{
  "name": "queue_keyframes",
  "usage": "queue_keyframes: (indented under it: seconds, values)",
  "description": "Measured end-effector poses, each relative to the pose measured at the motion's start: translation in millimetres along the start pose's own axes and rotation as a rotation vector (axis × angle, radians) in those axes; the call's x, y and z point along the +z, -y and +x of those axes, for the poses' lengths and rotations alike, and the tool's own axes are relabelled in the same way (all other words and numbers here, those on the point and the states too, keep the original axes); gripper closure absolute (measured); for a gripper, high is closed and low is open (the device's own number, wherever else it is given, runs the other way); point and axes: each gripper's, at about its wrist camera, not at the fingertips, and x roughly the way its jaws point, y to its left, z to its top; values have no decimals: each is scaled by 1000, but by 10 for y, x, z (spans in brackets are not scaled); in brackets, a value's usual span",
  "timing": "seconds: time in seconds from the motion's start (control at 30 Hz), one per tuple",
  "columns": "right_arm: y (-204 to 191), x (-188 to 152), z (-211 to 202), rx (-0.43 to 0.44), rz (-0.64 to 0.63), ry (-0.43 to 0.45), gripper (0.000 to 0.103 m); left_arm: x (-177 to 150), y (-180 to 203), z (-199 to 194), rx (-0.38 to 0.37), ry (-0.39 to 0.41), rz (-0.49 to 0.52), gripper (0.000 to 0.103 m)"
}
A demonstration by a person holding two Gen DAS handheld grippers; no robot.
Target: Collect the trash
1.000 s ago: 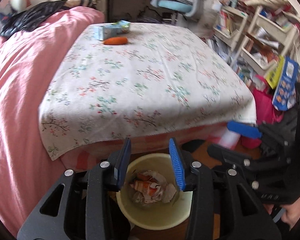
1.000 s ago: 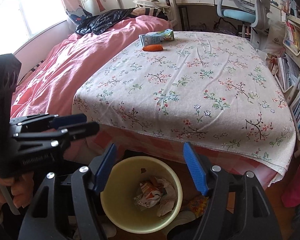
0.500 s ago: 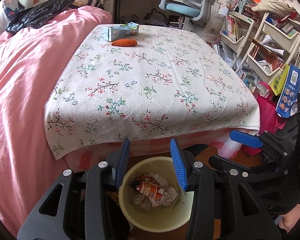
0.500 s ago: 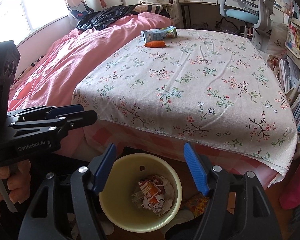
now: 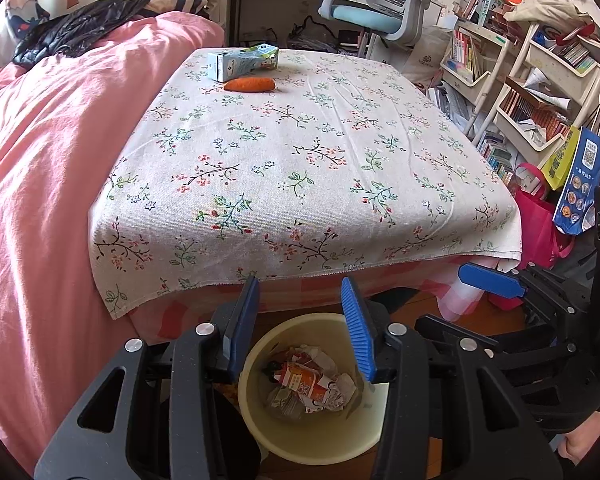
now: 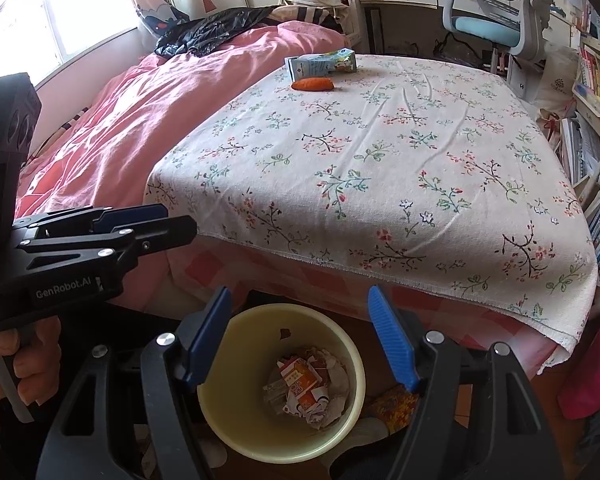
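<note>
Both grippers hang over a cream bin [image 5: 260, 408] that stands on the floor just off the foot edge of the bed [image 5: 40, 200]. The left gripper [image 5: 300, 328] has its blue pads spread, with nothing between them; the bin's mouth shows in the gap. The right gripper [image 6: 300, 336] is spread wider, also with nothing in it, and frames the same bin [image 6: 220, 416] from the other side. The two grippers sit close side by side: the right one's fingers cross the lower right of the left view, and the left one's fingers cross the left edge of the right view.

Inside the bin lies crumpled trash [image 5: 312, 384], with an orange-and-white wrapper on top.

A floral cloth [image 5: 300, 168] covers the near part of the bed, its hem hanging over the foot edge just above the bin. The cloth's middle and near part are bare and flat. At its far end lie a carton [image 5: 242, 62] on its side and a carrot [image 5: 250, 85] just in front of it, well apart from both grippers. A pink quilt [image 5: 60, 140] borders the cloth on the left; on the right, shelves [image 5: 540, 92] of books and bags [image 5: 540, 232] stand close along the bed's side edge. A chair [image 5: 380, 4] stands beyond the far end.
</note>
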Motion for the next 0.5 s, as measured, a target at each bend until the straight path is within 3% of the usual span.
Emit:
queue_keyframes:
  seconds: [0.5]
  values:
    - [-9,-3,9,0,-2,-3,35,3,-9,14,1,-3,4,62]
